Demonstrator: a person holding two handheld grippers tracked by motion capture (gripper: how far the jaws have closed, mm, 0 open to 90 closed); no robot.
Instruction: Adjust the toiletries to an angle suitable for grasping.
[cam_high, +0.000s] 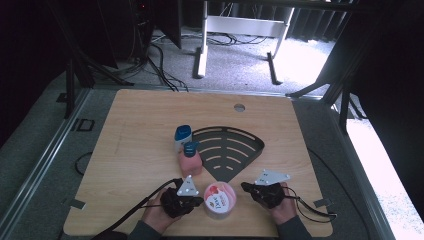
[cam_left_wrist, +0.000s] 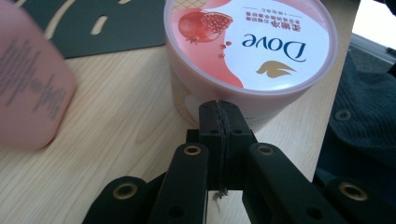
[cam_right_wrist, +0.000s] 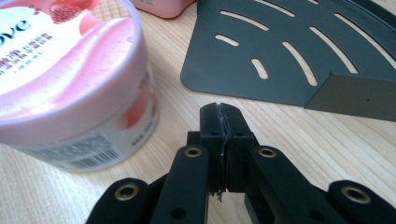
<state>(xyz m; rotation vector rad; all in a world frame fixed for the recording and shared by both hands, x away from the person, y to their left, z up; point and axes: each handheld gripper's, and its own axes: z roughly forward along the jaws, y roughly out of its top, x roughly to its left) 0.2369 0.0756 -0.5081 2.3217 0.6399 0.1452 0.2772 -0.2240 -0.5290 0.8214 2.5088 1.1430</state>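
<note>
While both tools sit low at the near edge of the tabletop, the scene reads as follows.

Left gripper (cam_high: 196, 200): near edge of the wooden tabletop (cam_high: 150, 125), left of middle, held in the person's left hand (cam_high: 157, 216); its black jaws are pressed together with nothing between them, and in the left gripper view their tips stand just in front of the tub's side wall; whether they touch it cannot be told.

Right gripper (cam_high: 245, 187): near edge, right of middle, in the right hand (cam_high: 284, 210); jaws likewise pressed flat against each other, holding nothing, with the tips over bare wood beside the tub.

Dove tub (cam_high: 219, 199): round pink tub with a white, pomegranate-printed lid, upright at the near edge between the two grippers.

Pink bottle (cam_high: 190, 160): blue cap, standing behind the tub toward the middle of the tabletop, just beside the rack's left edge.

White bottle (cam_high: 182, 137): blue cap, right behind the pink bottle.

Black rack (cam_high: 227, 150): fan-shaped slotted metal shelf lying flat at the middle of the tabletop, its point toward the near edge.

Cables (cam_high: 135, 212): black leads trail from each gripper to the near edge.
</note>
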